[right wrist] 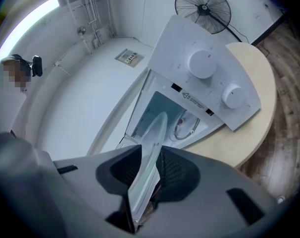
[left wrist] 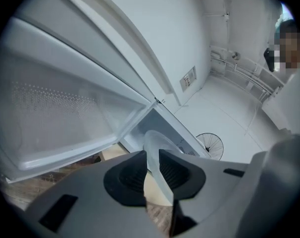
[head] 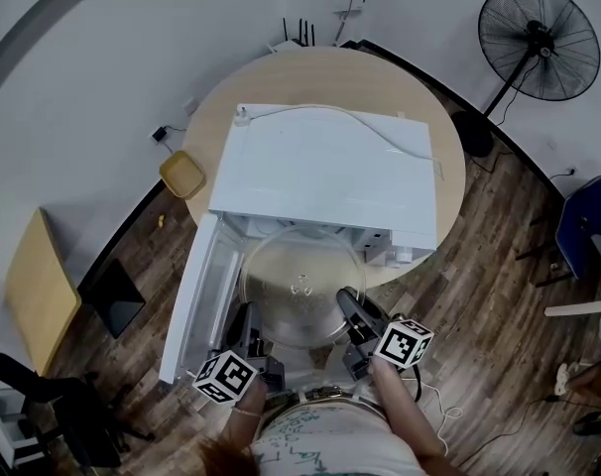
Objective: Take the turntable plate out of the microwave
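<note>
One round wooden bench [head: 420, 117] carries a white microwave [head: 320, 167] and stands on a dark plank floor [head: 479, 266] close to a curved white wall. A standing fan [head: 539, 40] is behind the bench on the right, and a blue chair [head: 588, 226] is well off to the right. A small yellow tub [head: 182, 174] sits at the bench's left edge. A white cable [head: 350, 117] lies across the microwave's top, and its door [head: 191, 296] hangs open to your left.

Your right gripper view shows the control panel with two round white knobs [right wrist: 202, 63]. Below them is a row of small black labels [right wrist: 194, 101], but the print is too small to read.

The glass plate [head: 300, 286] is clear and round, with a raised rim and a small moulded hub at its centre. You hold it in the air at the mouth of the oven. Most of it is forward of the microwave's front, between the microwave and you. Your left hand-held gripper [left wrist: 152, 165] is clamped on the plate's left rim, with a pad pressing on each face of the glass. Your right hand-held gripper [right wrist: 150, 167] grips the right rim the same way.
</note>
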The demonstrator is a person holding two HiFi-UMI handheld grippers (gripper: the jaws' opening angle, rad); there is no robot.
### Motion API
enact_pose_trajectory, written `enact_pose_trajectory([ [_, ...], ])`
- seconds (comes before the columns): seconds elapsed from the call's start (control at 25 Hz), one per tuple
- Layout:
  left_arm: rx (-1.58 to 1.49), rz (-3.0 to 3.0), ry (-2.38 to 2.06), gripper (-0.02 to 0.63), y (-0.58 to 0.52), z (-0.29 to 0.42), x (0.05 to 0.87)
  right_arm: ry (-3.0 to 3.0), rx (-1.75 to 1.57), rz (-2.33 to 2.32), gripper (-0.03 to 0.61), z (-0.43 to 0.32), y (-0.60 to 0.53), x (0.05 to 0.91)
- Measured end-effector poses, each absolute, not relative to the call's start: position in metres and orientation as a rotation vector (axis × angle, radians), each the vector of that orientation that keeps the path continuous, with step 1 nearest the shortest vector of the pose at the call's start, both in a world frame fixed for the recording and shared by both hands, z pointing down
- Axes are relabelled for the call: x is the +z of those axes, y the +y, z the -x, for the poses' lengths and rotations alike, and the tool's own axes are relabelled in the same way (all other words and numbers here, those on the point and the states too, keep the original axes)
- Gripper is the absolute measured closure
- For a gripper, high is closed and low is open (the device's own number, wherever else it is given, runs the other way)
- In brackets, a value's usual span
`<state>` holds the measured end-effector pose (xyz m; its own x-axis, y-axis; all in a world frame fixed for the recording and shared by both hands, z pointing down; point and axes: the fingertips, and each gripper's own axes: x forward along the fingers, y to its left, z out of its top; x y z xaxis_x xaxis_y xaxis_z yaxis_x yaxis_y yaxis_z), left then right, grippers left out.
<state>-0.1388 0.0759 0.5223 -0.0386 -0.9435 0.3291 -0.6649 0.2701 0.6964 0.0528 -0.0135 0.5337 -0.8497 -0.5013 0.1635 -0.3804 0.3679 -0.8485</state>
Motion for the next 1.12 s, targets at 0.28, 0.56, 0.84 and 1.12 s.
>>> enact_pose_trajectory([
  [0.28,-0.492,-1.508,-1.773,0.531,0.088,0.137,0.489,2.511,-1.429,0.799,0.494,-0.055,-0.001,0.496],
  [0.56,-0.522,-1.553,-1.773,0.534,0.090,0.144,0.454,2.524,-1.352,0.759,0.494,-0.049,-0.001,0.461],
  [0.84,-0.551,-1.591,-1.761,0.537,0.071,0.155,0.436,2.514,-1.334,0.758,0.495,-0.039,-0.021,0.444],
  [1.12,-0.568,-1.636,-1.699,0.537,0.029,0.164,0.430,2.479,-1.326,0.830,0.495,-0.034,-0.055,0.435],
])
